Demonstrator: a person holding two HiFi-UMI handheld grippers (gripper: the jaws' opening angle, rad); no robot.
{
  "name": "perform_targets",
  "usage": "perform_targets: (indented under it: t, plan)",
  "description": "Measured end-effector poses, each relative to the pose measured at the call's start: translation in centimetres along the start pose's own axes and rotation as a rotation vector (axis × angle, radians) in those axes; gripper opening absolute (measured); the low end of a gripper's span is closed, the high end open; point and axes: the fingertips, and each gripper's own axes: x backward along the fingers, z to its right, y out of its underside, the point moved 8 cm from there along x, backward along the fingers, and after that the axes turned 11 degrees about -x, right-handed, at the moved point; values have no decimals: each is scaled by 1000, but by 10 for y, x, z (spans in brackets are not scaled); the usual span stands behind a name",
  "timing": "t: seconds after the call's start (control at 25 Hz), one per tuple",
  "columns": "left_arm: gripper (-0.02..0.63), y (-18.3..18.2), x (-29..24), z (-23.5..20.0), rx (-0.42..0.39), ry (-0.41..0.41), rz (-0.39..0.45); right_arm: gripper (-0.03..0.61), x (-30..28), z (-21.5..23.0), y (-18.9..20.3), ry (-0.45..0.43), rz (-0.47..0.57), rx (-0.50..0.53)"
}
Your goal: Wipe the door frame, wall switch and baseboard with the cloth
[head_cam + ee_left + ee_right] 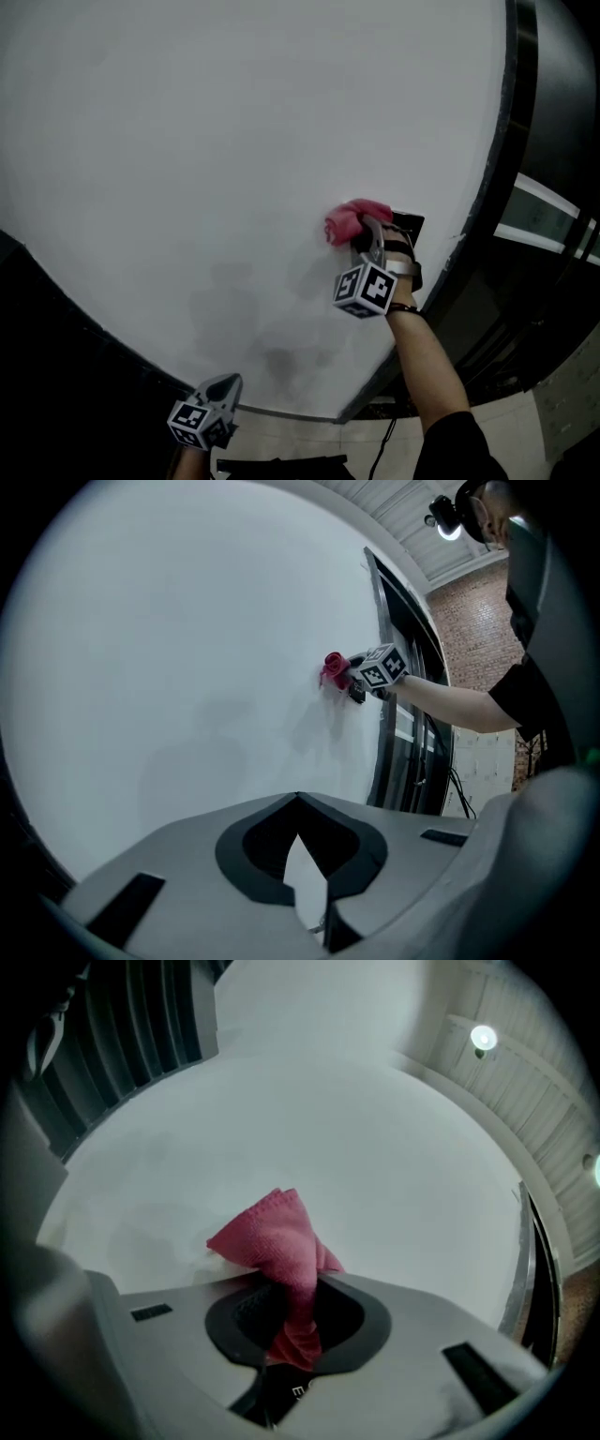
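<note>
Your left gripper (223, 383) is closed and empty; your right gripper (370, 234) pinches the crumpled pink cloth (347, 222) against the white wall (234, 141) beside the black wall switch (411, 225).

I see the cloth (277, 1241), a pink-red terry rag bunched into a crumpled peak. Its lower end is pinched in the closed jaws of the right gripper (292, 1288), and its free folds press against the white wall (187, 141). In the head view the wall switch (411, 225) sits just right of the cloth. It is a small dark square plate, partly covered by the gripper. The door frame (514, 122) is a dark strip along the wall's right edge. The baseboard (291, 412) runs as a thin pale band at the wall's foot.
</note>
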Motion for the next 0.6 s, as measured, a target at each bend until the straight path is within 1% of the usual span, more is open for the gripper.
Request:
perform_targets:
  t: [0.2,0.32,0.6]
  plan:
    - [-8,1,-1,-7,5,8,-1,58,-3,-7,2,-16,-20,-7]
    - [-8,0,-3,-6,-2,27,-2,57,-1,-11,2,-26,-33,-32]
    - [-8,3,-4,-4,-9,52,-23,58,0,-21,11,-40,-50,-31]
